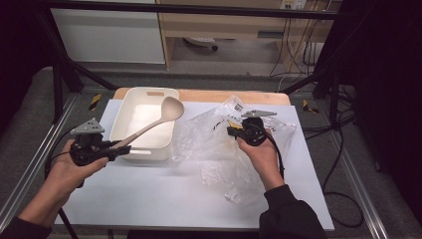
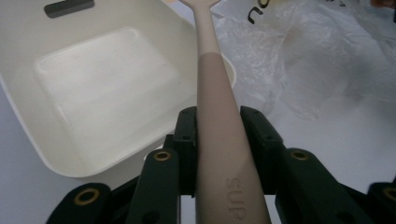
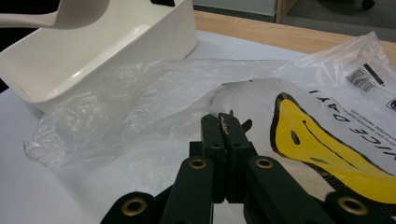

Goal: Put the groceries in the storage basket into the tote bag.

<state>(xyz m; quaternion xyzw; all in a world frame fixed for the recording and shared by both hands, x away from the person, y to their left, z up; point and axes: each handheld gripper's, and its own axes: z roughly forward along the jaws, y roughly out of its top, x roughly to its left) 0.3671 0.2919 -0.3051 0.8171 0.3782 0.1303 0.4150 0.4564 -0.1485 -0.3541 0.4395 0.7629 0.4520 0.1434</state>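
A beige ladle (image 1: 171,108) angles up over a white plastic tub (image 1: 119,114), its bowl above the tub's far right corner. My left gripper (image 1: 124,148) is shut on the ladle's handle (image 2: 212,93), which runs between the two jaws in the left gripper view. The tub (image 2: 28,116) is empty inside. A clear plastic bag (image 1: 219,149) with a yellow smiley print lies crumpled on the table to the tub's right. My right gripper (image 3: 223,119) has its jaws pressed together on a fold of the bag (image 3: 140,102), holding the film slightly raised.
A white sheet (image 1: 164,194) covers the table, with a wooden edge (image 1: 214,95) at the back. The tub (image 3: 116,42) stands just left of the bag. Black frame bars and cables flank the table on both sides.
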